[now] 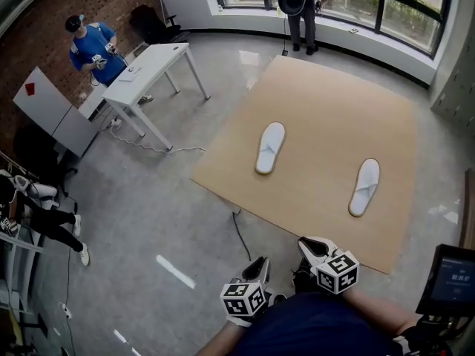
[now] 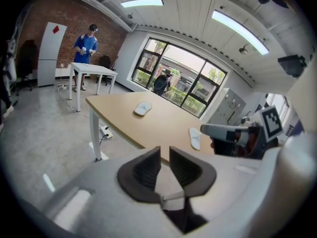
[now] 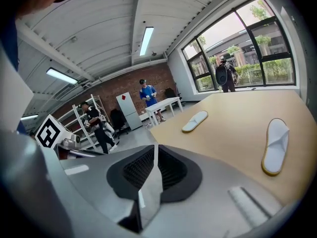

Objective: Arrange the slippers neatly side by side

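Two white slippers lie far apart on the tan table (image 1: 326, 110): one near its middle left (image 1: 270, 147), the other toward the right (image 1: 364, 187). Both point roughly away from me. My left gripper (image 1: 257, 267) and right gripper (image 1: 310, 246) hover close to my body, short of the table's near edge. The left gripper view shows its jaws (image 2: 165, 153) slightly apart and empty, with the slippers (image 2: 143, 108) (image 2: 195, 137) beyond. In the right gripper view the jaws (image 3: 156, 151) stand a thin slit apart, also empty, with the slippers (image 3: 194, 121) (image 3: 276, 145) ahead.
A white desk (image 1: 148, 69) stands at the far left, and a person in blue (image 1: 93, 50) is beside it. Another person (image 1: 300, 6) stands by the windows. A cable (image 1: 241, 236) runs over the floor under the table's near edge. A screen (image 1: 453, 277) is at my right.
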{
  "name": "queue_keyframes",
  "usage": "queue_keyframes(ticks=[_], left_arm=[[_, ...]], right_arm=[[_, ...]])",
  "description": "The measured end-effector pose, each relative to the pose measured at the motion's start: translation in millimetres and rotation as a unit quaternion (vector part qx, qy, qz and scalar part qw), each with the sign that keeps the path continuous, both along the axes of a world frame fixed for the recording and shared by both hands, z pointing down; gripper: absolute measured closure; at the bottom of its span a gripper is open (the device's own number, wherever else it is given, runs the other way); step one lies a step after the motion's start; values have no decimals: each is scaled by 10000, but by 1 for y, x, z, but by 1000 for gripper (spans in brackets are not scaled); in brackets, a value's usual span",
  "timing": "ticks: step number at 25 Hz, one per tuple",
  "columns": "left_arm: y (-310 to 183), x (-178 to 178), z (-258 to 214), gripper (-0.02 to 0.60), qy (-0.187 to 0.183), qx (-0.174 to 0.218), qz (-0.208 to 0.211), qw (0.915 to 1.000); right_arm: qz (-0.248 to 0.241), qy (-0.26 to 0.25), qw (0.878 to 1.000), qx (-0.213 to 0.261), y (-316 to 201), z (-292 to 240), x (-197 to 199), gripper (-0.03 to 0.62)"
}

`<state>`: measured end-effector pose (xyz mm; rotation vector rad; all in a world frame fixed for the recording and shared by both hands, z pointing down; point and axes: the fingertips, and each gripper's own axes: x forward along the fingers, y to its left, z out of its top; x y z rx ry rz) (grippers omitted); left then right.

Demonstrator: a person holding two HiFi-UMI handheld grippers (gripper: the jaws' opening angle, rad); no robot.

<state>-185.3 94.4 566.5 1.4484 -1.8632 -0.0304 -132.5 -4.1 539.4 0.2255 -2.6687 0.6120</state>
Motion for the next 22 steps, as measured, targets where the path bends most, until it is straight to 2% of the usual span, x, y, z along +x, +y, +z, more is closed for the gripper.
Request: queue_keyframes(ticks=[11, 17, 19, 22], left_arm=[[-146, -6, -9, 525, -313, 138, 349, 9988], [-192, 6, -9, 532, -337, 159, 911, 9951], [-203, 10, -8, 577, -246, 170, 1096, 9935], [-220, 13, -9, 578, -235, 197, 1608, 9865]], right_arm=[[328, -93, 9993, -126, -131, 8, 0, 561], [818, -43, 9964, -229, -168, 16, 16, 566], [1062, -15, 9940, -280, -179, 17, 23, 569], [1436, -18, 9889, -377, -188, 16, 31, 583]])
